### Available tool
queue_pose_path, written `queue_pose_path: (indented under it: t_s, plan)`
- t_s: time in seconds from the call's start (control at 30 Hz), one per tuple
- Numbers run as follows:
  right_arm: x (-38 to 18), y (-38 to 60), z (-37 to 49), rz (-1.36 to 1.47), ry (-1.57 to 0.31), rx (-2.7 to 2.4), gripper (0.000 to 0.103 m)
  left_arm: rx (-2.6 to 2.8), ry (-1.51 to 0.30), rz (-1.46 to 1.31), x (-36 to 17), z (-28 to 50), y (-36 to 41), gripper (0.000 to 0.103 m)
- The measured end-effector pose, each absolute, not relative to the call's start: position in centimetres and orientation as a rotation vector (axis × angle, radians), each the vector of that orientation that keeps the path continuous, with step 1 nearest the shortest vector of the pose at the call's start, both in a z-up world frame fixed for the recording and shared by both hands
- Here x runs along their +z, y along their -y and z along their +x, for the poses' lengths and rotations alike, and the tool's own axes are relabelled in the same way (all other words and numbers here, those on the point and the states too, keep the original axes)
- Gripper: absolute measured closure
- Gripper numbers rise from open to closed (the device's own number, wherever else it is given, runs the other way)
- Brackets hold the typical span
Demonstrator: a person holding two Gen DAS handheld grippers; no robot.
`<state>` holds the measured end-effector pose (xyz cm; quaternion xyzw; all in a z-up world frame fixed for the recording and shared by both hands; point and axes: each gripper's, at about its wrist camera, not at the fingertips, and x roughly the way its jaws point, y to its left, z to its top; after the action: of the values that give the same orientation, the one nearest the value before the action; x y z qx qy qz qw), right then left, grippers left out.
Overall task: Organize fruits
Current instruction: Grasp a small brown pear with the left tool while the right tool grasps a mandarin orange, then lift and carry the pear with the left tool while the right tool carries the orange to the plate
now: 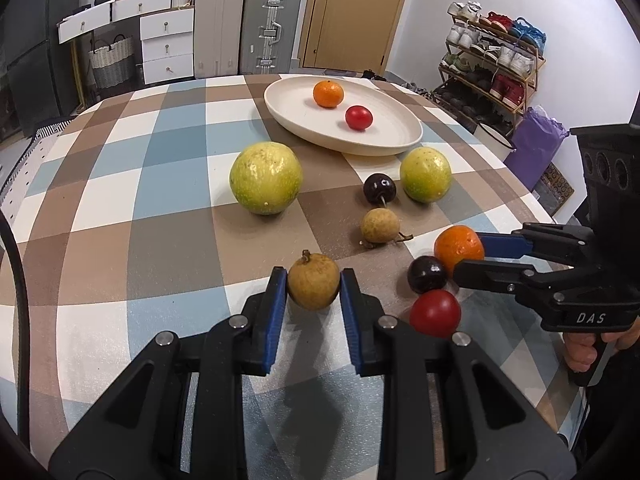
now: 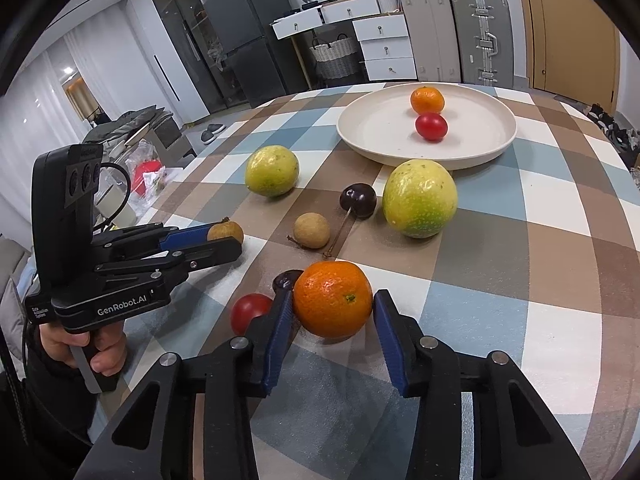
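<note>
Two wrist views of a checked tabletop [image 1: 120, 208] with fruit, places given relative to the cream plate [image 1: 384, 140]. The left hand-held gripper [image 1: 313, 286] is closed on a brown longan [image 1: 313, 286], both blue pads pressing its sides, on the near side of the plate and well apart from it. The right hand-held gripper [image 2: 334, 302] brackets an orange [image 2: 333, 299], also on the near side of the plate; its left pad touches the peel, while a thin gap seems to show at the right pad, so a firm grip cannot be confirmed. On the plate lie a small orange [image 1: 328, 94] and a red cherry tomato [image 1: 359, 117], near each other. Just beside the plate's near rim sits a yellow-green round fruit [image 2: 419, 199], with a dark cherry [image 2: 358, 200] next to it; a second yellow-green fruit [image 2: 272, 171] lies farther to the left of the plate. A second longan [image 2: 311, 230] rests between the plate and the two hand-held grippers. Nearest the cameras, farthest from the plate, a second dark cherry [image 1: 427, 274] and a second red tomato [image 1: 435, 313] lie beside the gripped orange. A person's hand [image 2: 96, 350] holds the grip of the left device
</note>
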<state>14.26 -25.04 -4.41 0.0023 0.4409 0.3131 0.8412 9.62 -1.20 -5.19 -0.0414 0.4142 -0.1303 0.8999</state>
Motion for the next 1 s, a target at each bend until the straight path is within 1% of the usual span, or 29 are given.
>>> queue_pose_path:
  t_s: [0.3,1.0]
  plan:
    - [-4.2,25.2,13.9,0.005,-0.91,0.663,0.063,-0.257,-0.827,-0.079,-4.7,9.2,1.2,0.079]
    - [-1.0,26.6,13.7,0.002,-0.819,0.632,0.063,-0.241,-0.718,-0.041,-0.4,8.3,2.4,0.079]
